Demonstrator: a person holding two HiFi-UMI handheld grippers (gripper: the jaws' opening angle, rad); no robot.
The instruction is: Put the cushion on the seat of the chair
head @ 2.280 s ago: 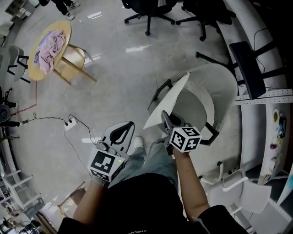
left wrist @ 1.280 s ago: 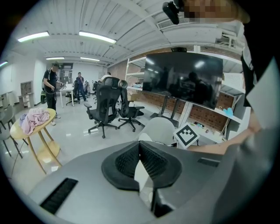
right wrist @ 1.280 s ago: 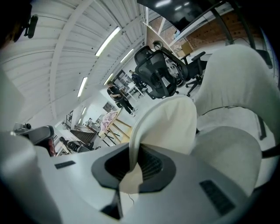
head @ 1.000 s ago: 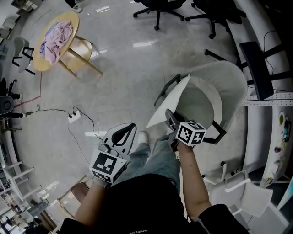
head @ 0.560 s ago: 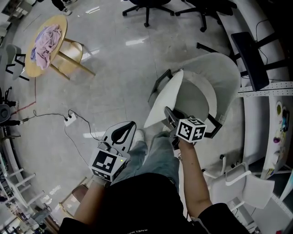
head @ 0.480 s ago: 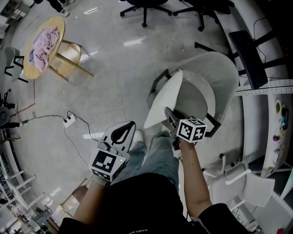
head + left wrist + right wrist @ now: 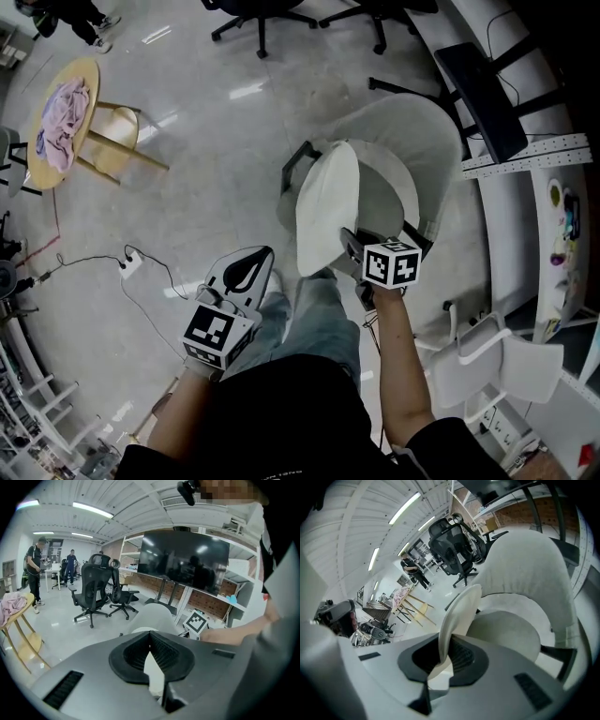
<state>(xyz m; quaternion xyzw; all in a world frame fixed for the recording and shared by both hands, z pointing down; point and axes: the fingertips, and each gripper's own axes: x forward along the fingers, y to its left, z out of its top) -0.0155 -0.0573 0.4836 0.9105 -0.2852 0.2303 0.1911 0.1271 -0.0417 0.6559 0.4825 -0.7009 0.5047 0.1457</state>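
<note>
The right tongs (image 7: 348, 240) are clamped on the near rim of the white cushion (image 7: 326, 202), the jaws nearly together with only the thin edge between them. The cushion stands almost on edge, tilted, at the left front of the chair (image 7: 412, 127). It is above the seat (image 7: 386, 202) rather than on it. The left tongs (image 7: 263, 253) hang well apart over the floor, tips closed on nothing.

The step in hand looks like the lay-down. To do it well, I would carry the cushion further over the seat first, then roll the wrist so its far edge drops toward the backrest and the pad goes flat. Release should wait until the cushion's weight rests on the seat, or it may slide off the front. The left tongs are free to steady the far rim if it catches.

Some things stay unclear. In the head view the cushion hides the seat's left side, so I cannot tell whether its lower edge already touches the seat or the dark armrest (image 7: 298, 161). The right gripper view shows the cushion edge-on only, and the chair's legs are out of sight.
</note>
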